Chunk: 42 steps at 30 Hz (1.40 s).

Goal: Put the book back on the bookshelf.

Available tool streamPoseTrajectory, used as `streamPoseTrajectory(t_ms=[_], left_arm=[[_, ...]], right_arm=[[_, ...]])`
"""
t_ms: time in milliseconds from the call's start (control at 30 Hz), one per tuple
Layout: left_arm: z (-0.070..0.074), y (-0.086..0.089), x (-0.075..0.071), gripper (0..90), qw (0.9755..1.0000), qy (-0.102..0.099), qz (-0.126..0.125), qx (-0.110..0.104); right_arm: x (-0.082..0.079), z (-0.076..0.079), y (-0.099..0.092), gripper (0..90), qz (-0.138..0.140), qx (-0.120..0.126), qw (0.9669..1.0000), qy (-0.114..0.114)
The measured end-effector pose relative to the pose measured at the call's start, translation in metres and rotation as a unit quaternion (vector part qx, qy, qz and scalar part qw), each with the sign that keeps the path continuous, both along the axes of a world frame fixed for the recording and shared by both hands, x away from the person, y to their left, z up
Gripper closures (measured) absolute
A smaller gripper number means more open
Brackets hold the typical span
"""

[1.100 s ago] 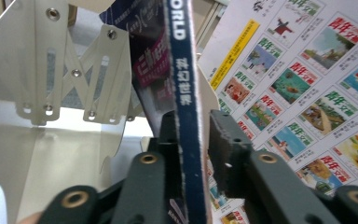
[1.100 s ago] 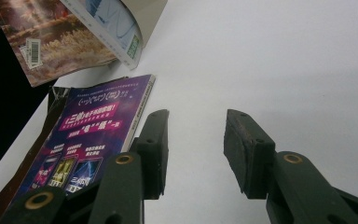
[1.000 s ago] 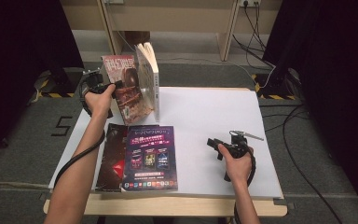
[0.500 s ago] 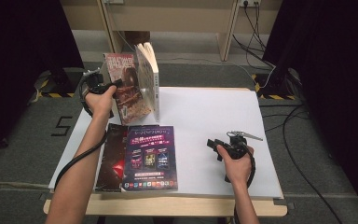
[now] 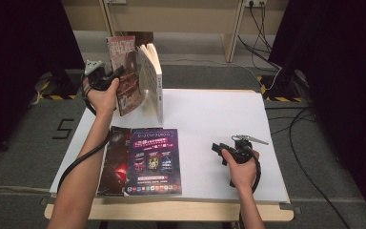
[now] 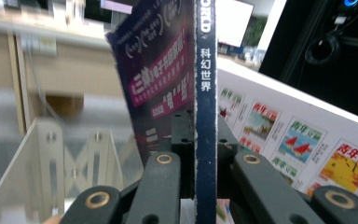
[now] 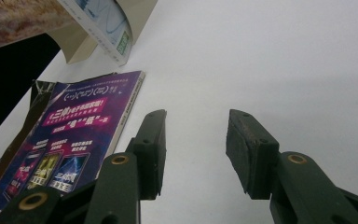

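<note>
Left jaws: clamped on the spine edge of a magazine (image 6: pixel 205 93); in the left gripper view the dark spine with white lettering runs straight up between the two black jaws, purple back cover fanning off to the left.
Left jaws, change: closed the last bit within the past second and then settled; the magazine was already between them and is now pinched firm.
Left gripper (image 5: pixel 108 80): at the far left of the bench, held off its surface in the person's left hand (image 5: pixel 101 95).
Magazine, place: upright, red cover toward the camera in the high view (image 5: pixel 126 76), just left of a standing white book (image 5: pixel 153 81), bottom edge near the bench's far-left edge.
Magazine, change: sits higher in the high view than a second ago, top edge now above the standing book's; reads as lifted by the grip, not resting.
Clear stand: transparent bookend-like rack (image 6: pixel 42 158) behind the magazine in the left gripper view, nothing in the slots that show.
Right jaws: wide apart, nothing between them, pointing across bare white bench.
Right jaws, change: have just been opening a little more, then steady; nothing between them.
Right gripper (image 5: pixel 219 149): near right of the bench, low, in the right hand (image 5: pixel 240 167); same spot as a second ago.
Flat magazines: purple-covered one (image 5: pixel 153 160) lying near centre-left, overlapping a darker one (image 5: pixel 114 160) at its left; untouched.
Meaning: grasp looks secured and the lift begun; my guess is the magazine is being moved at the upright row, flat ones waiting.
</note>
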<state>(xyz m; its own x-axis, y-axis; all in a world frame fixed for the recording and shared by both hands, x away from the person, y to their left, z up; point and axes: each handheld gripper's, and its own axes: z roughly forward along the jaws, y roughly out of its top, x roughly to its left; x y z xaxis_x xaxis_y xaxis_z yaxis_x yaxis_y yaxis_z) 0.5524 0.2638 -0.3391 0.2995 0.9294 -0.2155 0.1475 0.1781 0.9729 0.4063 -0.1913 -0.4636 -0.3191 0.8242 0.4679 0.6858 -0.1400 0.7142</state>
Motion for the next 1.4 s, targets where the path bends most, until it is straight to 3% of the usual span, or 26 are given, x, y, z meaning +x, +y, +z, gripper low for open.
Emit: streamPoseTrajectory(t_ms=[67,200,300,467,600,800,1100,1200,1267,1400], left_arm=[[-0.009,-0.002,0.003,83.6,0.9998,-0.012,0.008,0.014],[-0.038,-0.004,0.009,83.4,0.9993,-0.001,0.018,0.032],[-0.045,-0.002,0.005,82.9,0.9996,-0.009,0.019,0.019],[-0.044,0.001,-0.002,81.6,0.9990,-0.008,0.018,0.040],[-0.044,0.005,-0.005,78.7,0.9989,-0.003,0.014,0.045],[-0.041,0.015,0.000,73.0,0.9993,0.035,0.005,0.013],[-0.037,0.018,-0.002,79.5,0.9986,0.053,-0.005,-0.001],[-0.030,0.018,-0.002,82.6,0.9978,0.063,-0.010,-0.017],[-0.024,0.016,-0.003,83.4,0.9981,0.060,-0.009,-0.008],[-0.012,0.011,-0.002,83.4,0.9994,0.032,0.005,0.012]], right_arm=[[-0.001,-0.001,0.000,58.3,-0.002,0.005,1.0000,0.004],[-0.001,-0.002,0.000,58.3,-0.002,0.004,1.0000,0.004],[-0.001,-0.002,-0.001,58.3,-0.002,0.003,1.0000,0.003],[-0.001,-0.002,-0.002,58.3,-0.002,0.002,1.0000,0.002],[-0.001,-0.003,0.001,58.3,0.000,0.005,1.0000,0.008],[0.000,-0.004,0.003,58.3,0.006,0.002,1.0000,0.005],[0.001,-0.008,0.004,58.1,0.008,0.002,0.9999,0.011],[0.000,-0.007,0.004,58.0,0.009,0.004,0.9998,0.017],[0.000,-0.007,0.005,57.9,0.008,0.005,0.9998,0.019],[0.000,-0.008,0.004,57.9,0.008,0.004,0.9998,0.018]])
